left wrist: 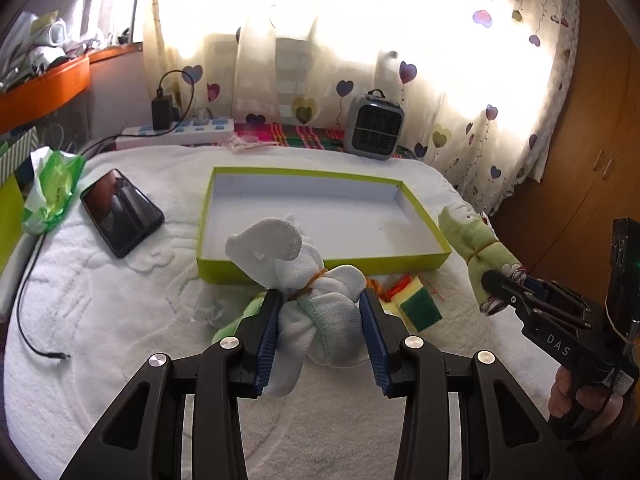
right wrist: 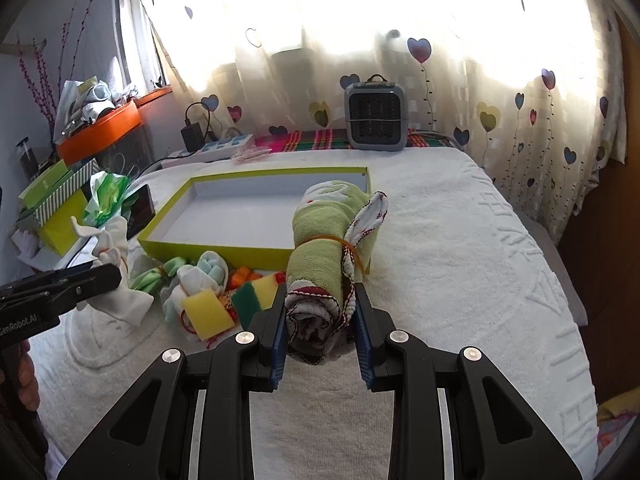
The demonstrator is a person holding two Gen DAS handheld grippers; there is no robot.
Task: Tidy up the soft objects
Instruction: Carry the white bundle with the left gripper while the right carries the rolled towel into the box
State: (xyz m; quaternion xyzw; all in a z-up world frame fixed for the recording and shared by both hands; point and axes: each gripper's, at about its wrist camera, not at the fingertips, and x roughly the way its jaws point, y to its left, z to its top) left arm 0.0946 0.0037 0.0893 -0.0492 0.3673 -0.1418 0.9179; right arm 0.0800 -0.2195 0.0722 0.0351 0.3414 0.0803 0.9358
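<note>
My left gripper (left wrist: pixel 320 300) is shut on a white cloth bundle (left wrist: pixel 308 280) tied with a rubber band, held above the towel just in front of the shallow green box (left wrist: pixel 224 276). The box is empty, white inside. My right gripper (right wrist: pixel 320 292) is shut on a rolled green towel (right wrist: pixel 320 248) with red trim, banded, held at the box's (right wrist: pixel 208 252) near right corner. The right gripper also shows in the left wrist view (left wrist: pixel 504 288) holding the green roll (left wrist: pixel 476 240). The left gripper shows in the right wrist view (right wrist: pixel 108 276) with the white bundle (right wrist: pixel 120 280).
A pile of small bundles and yellow-green sponges (right wrist: pixel 208 312) lies in front of the box. A phone (left wrist: pixel 120 212) and a green packet (left wrist: pixel 52 188) lie at the left. A small grey heater (left wrist: pixel 374 126) and a power strip (left wrist: pixel 180 132) stand at the back. A white towel (right wrist: pixel 460 260) covers the surface.
</note>
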